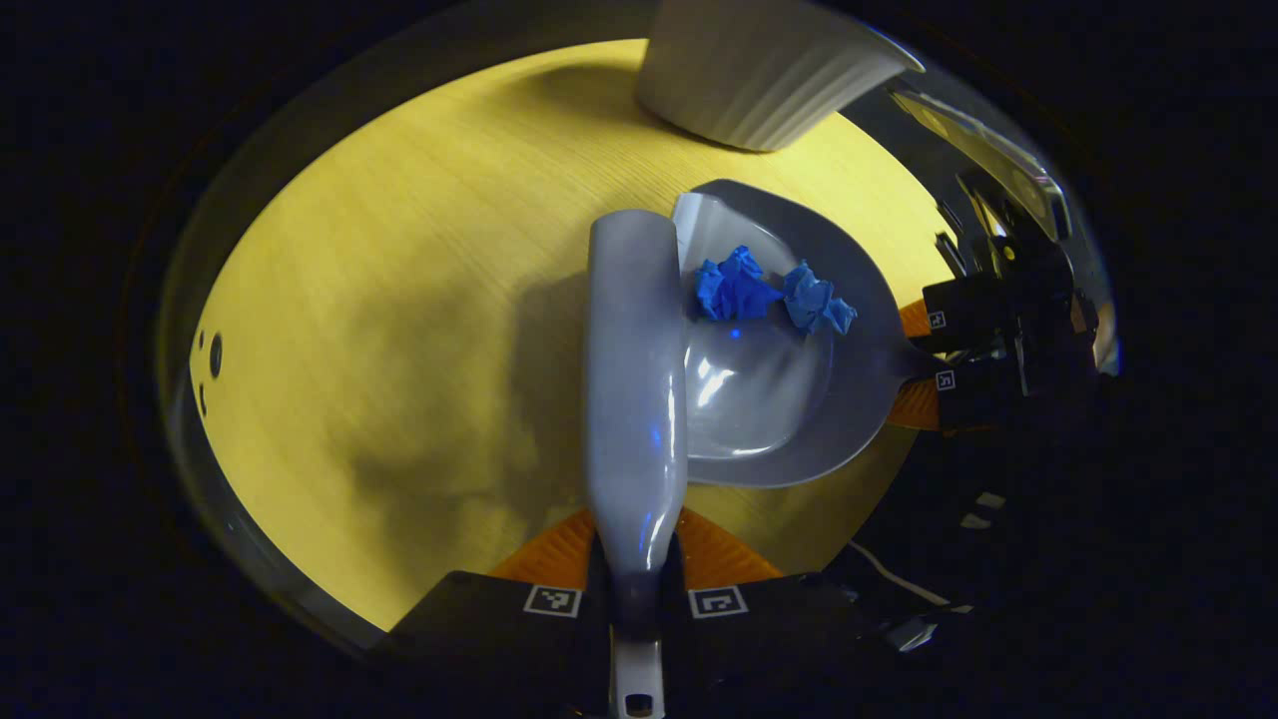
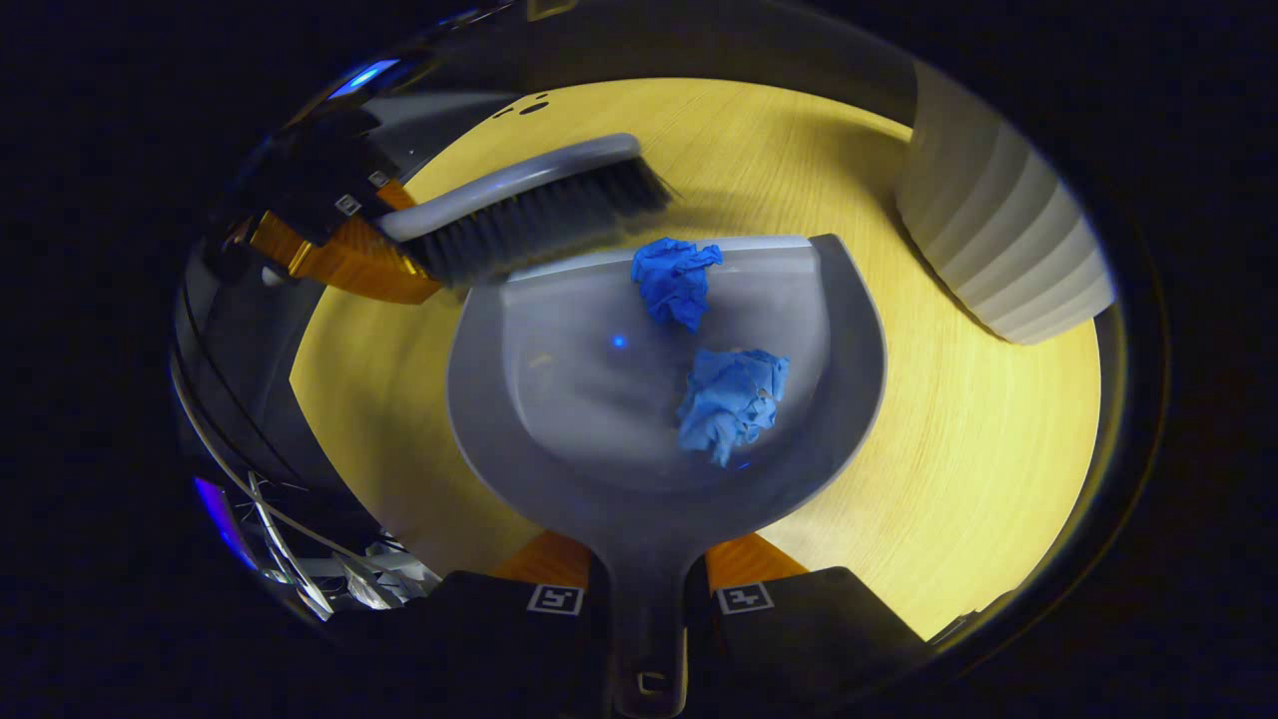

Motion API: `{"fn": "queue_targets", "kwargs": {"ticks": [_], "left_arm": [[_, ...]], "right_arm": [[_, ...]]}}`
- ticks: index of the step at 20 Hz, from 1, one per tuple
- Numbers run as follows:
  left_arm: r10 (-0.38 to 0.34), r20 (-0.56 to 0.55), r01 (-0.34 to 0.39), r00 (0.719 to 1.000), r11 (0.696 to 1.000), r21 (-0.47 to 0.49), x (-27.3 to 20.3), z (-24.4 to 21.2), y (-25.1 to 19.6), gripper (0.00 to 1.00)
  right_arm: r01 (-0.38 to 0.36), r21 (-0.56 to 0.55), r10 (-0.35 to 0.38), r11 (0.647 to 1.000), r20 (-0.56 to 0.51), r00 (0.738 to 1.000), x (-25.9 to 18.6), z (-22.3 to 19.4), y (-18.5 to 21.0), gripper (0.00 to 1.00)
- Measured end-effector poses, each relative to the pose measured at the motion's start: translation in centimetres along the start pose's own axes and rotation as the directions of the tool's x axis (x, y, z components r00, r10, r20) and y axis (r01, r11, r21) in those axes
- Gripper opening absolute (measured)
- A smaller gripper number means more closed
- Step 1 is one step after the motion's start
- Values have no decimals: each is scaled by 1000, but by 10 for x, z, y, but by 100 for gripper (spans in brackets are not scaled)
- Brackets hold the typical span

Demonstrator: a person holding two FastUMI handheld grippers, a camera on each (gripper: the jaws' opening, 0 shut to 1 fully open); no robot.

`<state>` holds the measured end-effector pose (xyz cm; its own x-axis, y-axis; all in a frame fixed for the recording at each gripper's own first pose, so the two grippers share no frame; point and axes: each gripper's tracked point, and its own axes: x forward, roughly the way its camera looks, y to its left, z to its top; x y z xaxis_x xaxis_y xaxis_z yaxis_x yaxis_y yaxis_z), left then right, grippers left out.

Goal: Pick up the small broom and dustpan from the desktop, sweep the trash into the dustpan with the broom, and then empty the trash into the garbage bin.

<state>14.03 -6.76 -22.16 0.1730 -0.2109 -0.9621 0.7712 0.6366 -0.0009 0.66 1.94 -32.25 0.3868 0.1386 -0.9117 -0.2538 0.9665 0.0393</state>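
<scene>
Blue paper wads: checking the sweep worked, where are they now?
Both blue paper wads lie inside the dustpan, one near its front lip beside the broom.

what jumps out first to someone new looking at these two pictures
Two crumpled blue paper wads lie inside the grey dustpan on the yellow wooden desktop. The small broom hangs at the pan's front edge, with the white ribbed garbage bin close beside.

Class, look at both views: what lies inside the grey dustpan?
Inside the dustpan lie two crumpled blue paper wads, one near its front lip, one deeper in. The broom rests at the lip. Anything beneath the wads is covered.
</scene>
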Motion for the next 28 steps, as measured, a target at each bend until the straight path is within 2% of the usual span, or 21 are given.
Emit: {"fn": "queue_targets", "kwargs": {"ticks": [5,7,10,11,13,14,18,24,25,26,28], "left_arm": [[100,123,-76,987,979,-188,-12,-37,13,25],[134,160,-88,978,961,-262,-1,-54,14,25],[146,182,-76,972,936,-345,19,-75,9,25],[150,191,-74,970,930,-360,26,-80,8,28],[184,198,-103,963,927,-360,39,-91,6,22],[191,202,-108,961,927,-359,41,-88,-4,25],[147,248,-52,957,934,-354,53,-100,-20,25],[149,242,-42,959,917,-396,63,-121,-38,25],[157,245,-45,957,912,-407,62,-118,-38,28],[163,250,-45,955,906,-420,60,-117,-39,24],[179,253,-53,951,898,-437,59,-112,-39,25]], "right_arm": [[15,-30,-13,999,48,999,-5,5,-4,33],[19,-21,-18,1000,62,998,-8,6,-2,34],[44,-50,-41,998,61,997,-5,6,-5,33],[47,-63,-44,997,55,998,-5,6,-5,33],[61,-69,-57,996,50,997,-7,8,-8,33],[61,-55,-59,997,49,997,-7,8,-6,33],[81,25,-83,996,54,995,-7,11,0,33],[87,30,-89,996,95,991,-15,17,-1,34],[86,25,-88,996,95,992,-19,17,-2,34],[93,9,-93,996,99,991,-22,16,-4,34],[108,-37,-103,993,114,988,-29,20,-13,33]]}}
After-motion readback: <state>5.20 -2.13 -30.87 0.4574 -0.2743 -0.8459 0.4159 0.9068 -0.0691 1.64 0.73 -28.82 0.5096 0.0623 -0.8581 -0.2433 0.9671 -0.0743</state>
